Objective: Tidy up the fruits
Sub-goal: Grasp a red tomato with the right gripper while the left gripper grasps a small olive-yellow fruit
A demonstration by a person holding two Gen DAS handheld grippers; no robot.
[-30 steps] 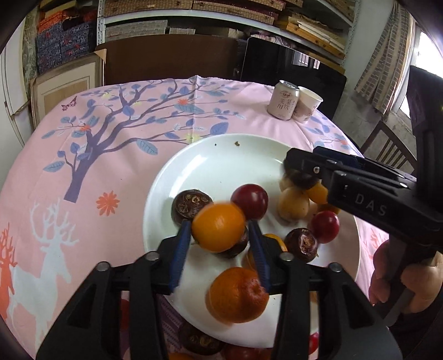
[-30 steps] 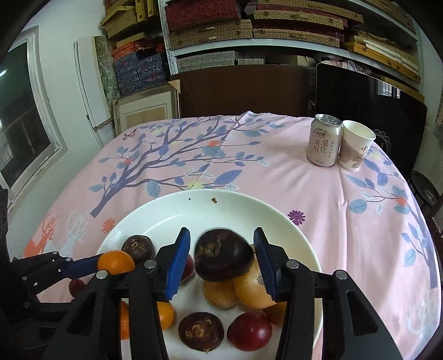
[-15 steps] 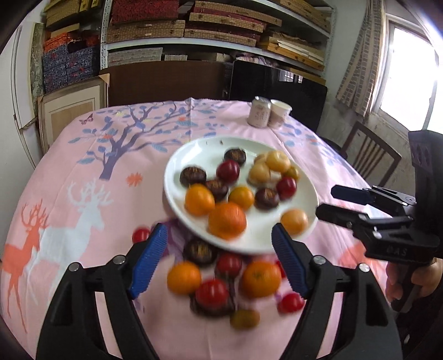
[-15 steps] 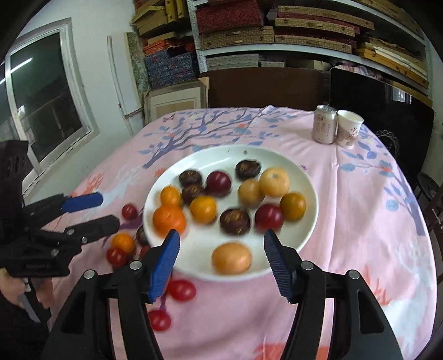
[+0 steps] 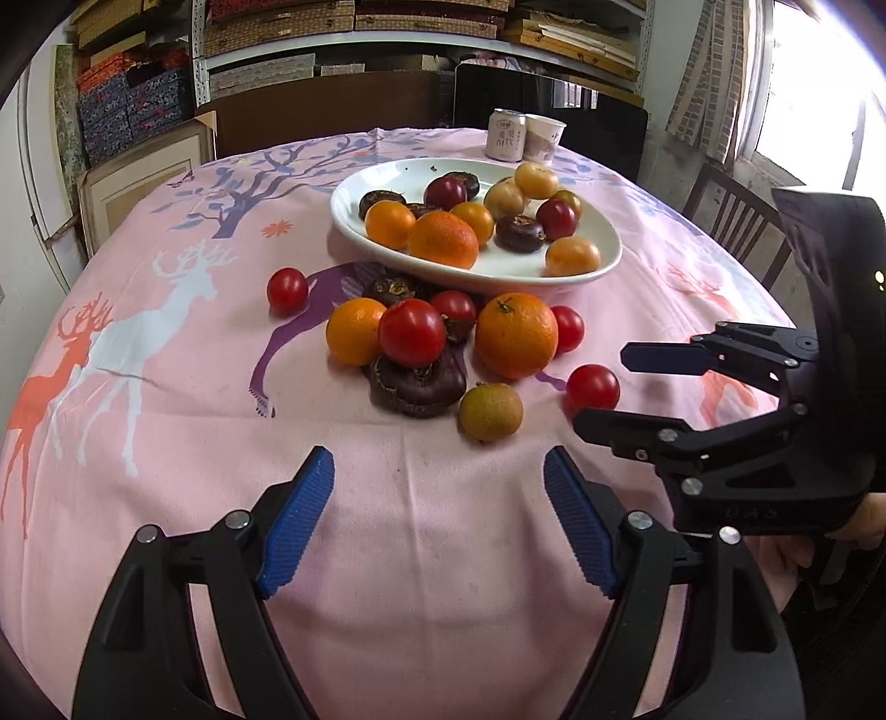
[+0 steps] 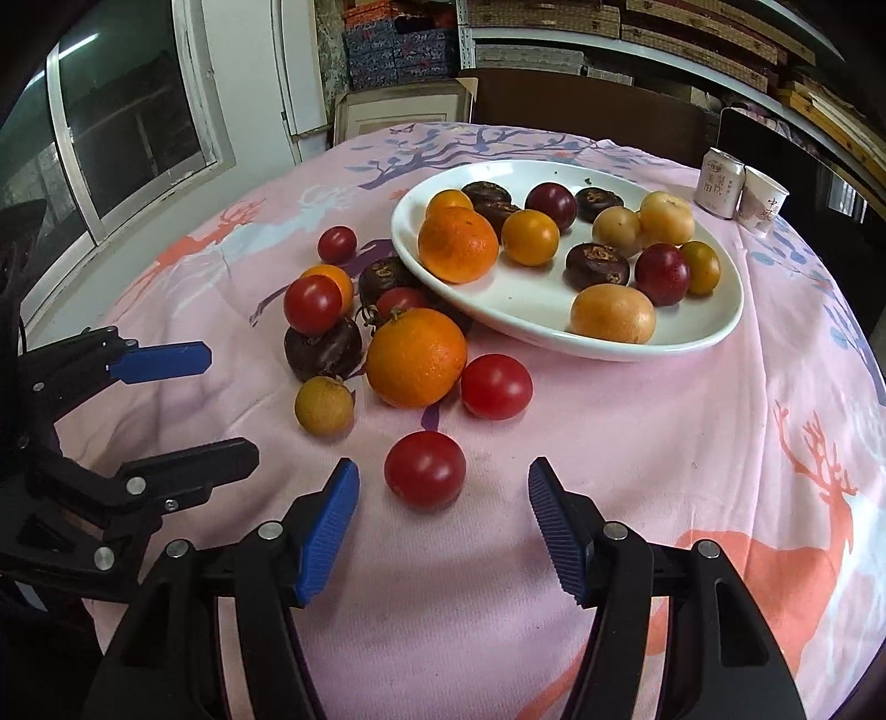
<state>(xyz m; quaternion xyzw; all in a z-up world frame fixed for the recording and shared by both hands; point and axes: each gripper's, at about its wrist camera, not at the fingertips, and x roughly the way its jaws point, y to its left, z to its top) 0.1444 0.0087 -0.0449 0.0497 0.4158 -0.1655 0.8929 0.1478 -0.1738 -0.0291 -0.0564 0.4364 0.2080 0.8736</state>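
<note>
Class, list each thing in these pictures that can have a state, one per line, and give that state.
left gripper: open, empty
right gripper: open, nothing gripped
white plate: upright, partly filled with fruit
drink can: upright
paper cup: upright, beside the can
nearest tomato: loose on the cloth, off the plate

Shelves w/ boxes, bright window, wooden chair

Tablecloth: pink, printed with white and orange deer and a purple-blue tree at 11 o'clock. Plate: white. Gripper pads: blue. Tomato: red.
</note>
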